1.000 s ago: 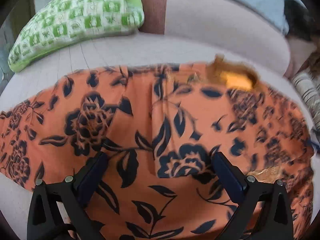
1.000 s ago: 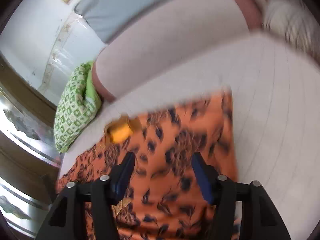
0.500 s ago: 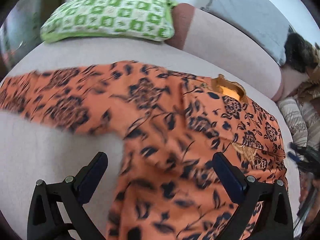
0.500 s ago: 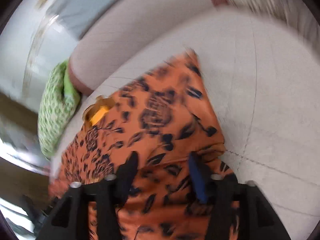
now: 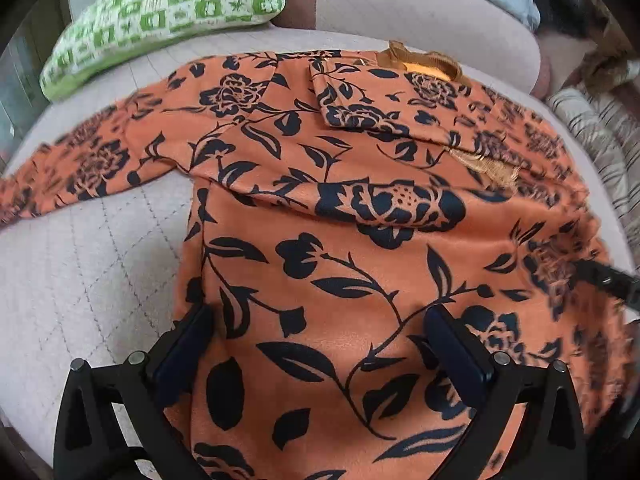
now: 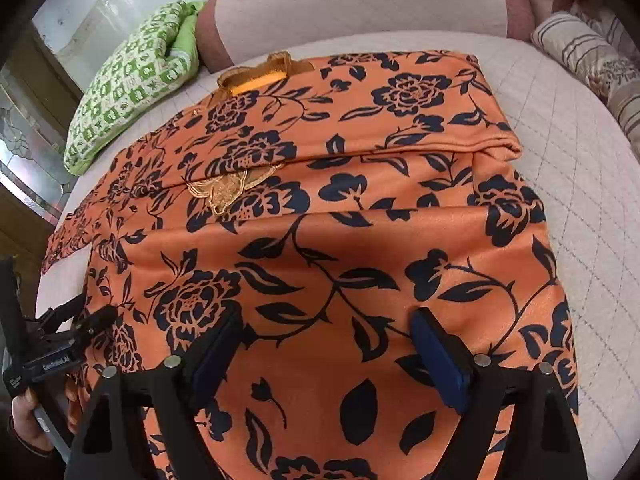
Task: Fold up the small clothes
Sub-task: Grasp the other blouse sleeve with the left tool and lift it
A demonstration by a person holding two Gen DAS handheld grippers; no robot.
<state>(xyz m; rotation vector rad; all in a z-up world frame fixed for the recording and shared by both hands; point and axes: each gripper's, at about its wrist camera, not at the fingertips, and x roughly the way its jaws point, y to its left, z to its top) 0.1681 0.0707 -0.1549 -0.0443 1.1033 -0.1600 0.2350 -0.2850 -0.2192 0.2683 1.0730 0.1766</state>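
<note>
An orange garment with a dark floral print (image 5: 344,264) lies spread on a pale quilted bed, collar (image 5: 424,62) at the far end. It also shows in the right wrist view (image 6: 360,240). Its right side is folded inward, with a gold embroidered patch (image 6: 226,192) near the fold. Its left sleeve (image 5: 80,160) stretches out to the left on the bed. My left gripper (image 5: 320,344) is open and empty above the lower body of the garment. My right gripper (image 6: 326,344) is open and empty above the garment's lower part. The left gripper shows at the right wrist view's left edge (image 6: 72,332).
A green patterned pillow (image 5: 160,12) lies at the far left. A pale bolster cushion (image 6: 360,0) runs along the head of the bed. Striped fabric (image 5: 600,136) lies at the right. Bare quilted bed (image 6: 580,160) lies right of the garment and bare bed (image 5: 92,272) left of it.
Both grippers have drawn back toward the garment's lower end. The right side of the garment now lies folded inward, and the left sleeve lies stretched out to the left.
</note>
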